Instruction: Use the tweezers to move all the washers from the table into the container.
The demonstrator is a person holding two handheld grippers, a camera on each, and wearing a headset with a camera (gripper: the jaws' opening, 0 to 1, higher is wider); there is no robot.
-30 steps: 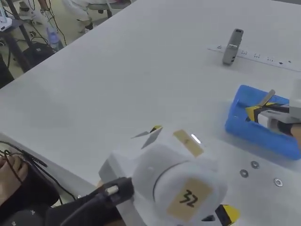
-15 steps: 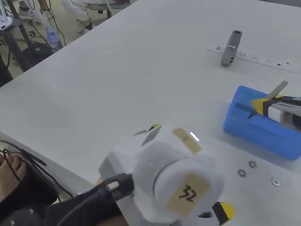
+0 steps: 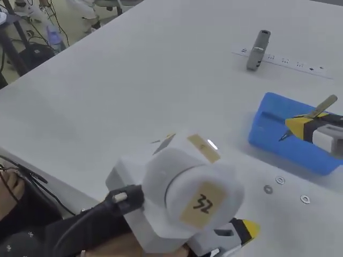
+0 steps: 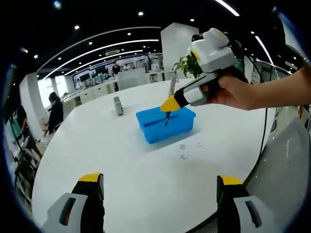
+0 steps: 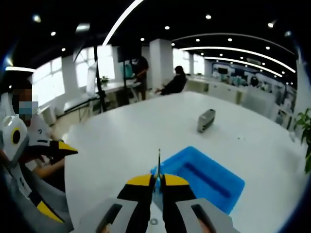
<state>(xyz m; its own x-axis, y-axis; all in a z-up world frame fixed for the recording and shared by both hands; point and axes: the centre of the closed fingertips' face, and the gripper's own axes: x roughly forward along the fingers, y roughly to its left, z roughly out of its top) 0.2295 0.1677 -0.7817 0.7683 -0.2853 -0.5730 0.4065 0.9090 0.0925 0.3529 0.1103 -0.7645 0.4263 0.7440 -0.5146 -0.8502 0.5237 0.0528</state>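
A blue container (image 3: 278, 140) sits on the white table (image 3: 161, 80). My right gripper (image 3: 298, 126) hangs over the container, shut on thin metal tweezers (image 3: 321, 106) whose tips point down into it. Three small washers (image 3: 280, 180) lie on the table just in front of the container. In the left gripper view the right gripper (image 4: 170, 103) holds the tweezers (image 4: 166, 116) above the container (image 4: 165, 125), with the washers (image 4: 183, 156) nearby. My left gripper (image 4: 160, 194) is open and holds nothing, low at the near table edge (image 3: 208, 184). The right gripper view has the tweezers (image 5: 158, 167) between shut jaws (image 5: 158, 180).
A grey upright device (image 3: 256, 51) stands on a white power strip (image 3: 289, 63) at the far side of the table. Chairs, cables and a bottle (image 3: 53, 37) are on the floor beyond the left table edge. People sit at a far table (image 5: 175, 82).
The head camera has shifted a little. The right gripper has drawn slightly right over the container, and the tweezers' rear end has swung right. The left gripper stays low and open.
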